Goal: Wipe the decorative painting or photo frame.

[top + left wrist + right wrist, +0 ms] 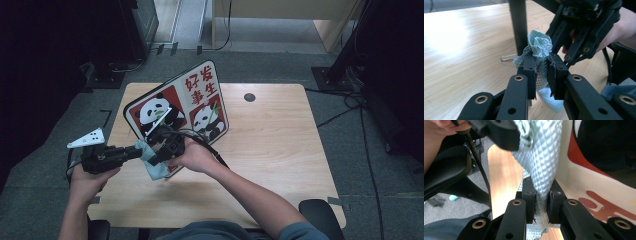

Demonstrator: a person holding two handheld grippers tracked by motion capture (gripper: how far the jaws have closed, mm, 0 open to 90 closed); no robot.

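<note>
A light blue waffle-weave cloth hangs between my two grippers, in front of a panda picture board that stands tilted on the wooden table. My left gripper comes in from the left and is shut on the cloth. In the left gripper view its jaws pinch the cloth, which bunches up above them. My right gripper reaches in from the right. Its jaws are shut on the cloth just below the left gripper's fingertip. The board is close on the right there.
A thin wire clip lies on the table beside the board's dark stand post. The table has a round cable hole at the back. A chair sits at the near right edge. Dark equipment and cables ring the table.
</note>
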